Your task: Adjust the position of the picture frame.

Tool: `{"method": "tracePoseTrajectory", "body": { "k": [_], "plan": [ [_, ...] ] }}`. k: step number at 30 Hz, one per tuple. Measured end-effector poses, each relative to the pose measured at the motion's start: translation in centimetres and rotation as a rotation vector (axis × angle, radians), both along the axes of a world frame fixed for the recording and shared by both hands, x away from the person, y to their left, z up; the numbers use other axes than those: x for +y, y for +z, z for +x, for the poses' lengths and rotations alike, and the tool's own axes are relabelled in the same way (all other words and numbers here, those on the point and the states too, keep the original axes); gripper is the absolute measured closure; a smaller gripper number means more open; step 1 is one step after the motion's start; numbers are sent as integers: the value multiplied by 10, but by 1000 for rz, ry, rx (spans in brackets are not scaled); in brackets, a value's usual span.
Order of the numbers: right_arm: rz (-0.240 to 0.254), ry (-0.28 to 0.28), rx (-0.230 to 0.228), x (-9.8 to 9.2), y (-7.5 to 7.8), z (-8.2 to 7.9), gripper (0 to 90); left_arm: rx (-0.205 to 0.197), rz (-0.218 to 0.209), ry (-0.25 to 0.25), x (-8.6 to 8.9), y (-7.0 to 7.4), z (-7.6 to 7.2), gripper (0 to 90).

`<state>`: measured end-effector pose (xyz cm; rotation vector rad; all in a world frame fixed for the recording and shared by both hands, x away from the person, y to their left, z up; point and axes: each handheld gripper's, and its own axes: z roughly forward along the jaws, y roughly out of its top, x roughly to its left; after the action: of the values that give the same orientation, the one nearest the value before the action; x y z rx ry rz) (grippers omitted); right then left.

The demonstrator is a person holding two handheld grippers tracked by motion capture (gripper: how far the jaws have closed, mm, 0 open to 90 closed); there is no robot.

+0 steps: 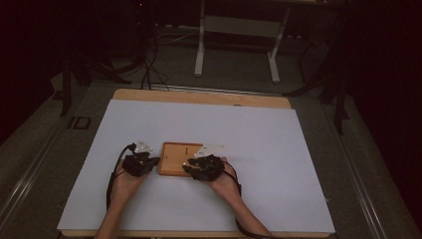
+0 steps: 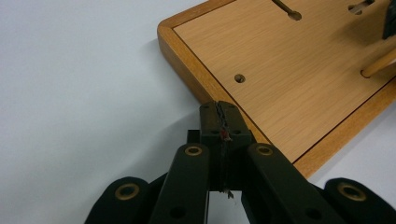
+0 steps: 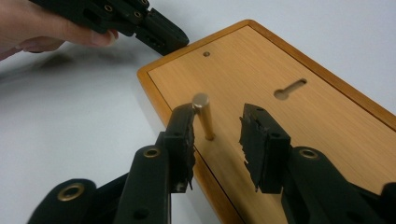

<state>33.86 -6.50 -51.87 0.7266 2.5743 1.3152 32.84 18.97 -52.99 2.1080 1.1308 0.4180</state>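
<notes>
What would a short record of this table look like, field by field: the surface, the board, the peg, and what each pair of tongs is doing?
surface: white sheet on a wooden table
board: wooden board with a raised rim, lying flat on the sheet
board details: small round hole; keyhole slot
peg: wooden peg standing upright in the board
left tongs: shut, empty, tips at the board's rim
right tongs: open, the peg between the jaws, close beside one jaw
hands: one behind each pair of tongs

Left gripper (image 2: pixel 220 122) jaws together, right gripper (image 3: pixel 217 135) jaws apart, both low.
</notes>
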Motion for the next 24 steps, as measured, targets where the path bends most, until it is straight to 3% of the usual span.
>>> {"method": "tracePoseTrajectory", "body": {
  "k": [15, 18, 24],
  "plan": [
    [14, -23, -28, 17, -11, 1, 827, 1, -2, 1, 0, 0, 0, 899],
    [4, -22, -45, 16, -10, -1, 834, 2, -15, -7, 0, 0, 0, 899],
    [5, 14, -51, 3, -10, -3, 836, -3, 0, -20, -5, 0, 1, 898]
  ]
}}
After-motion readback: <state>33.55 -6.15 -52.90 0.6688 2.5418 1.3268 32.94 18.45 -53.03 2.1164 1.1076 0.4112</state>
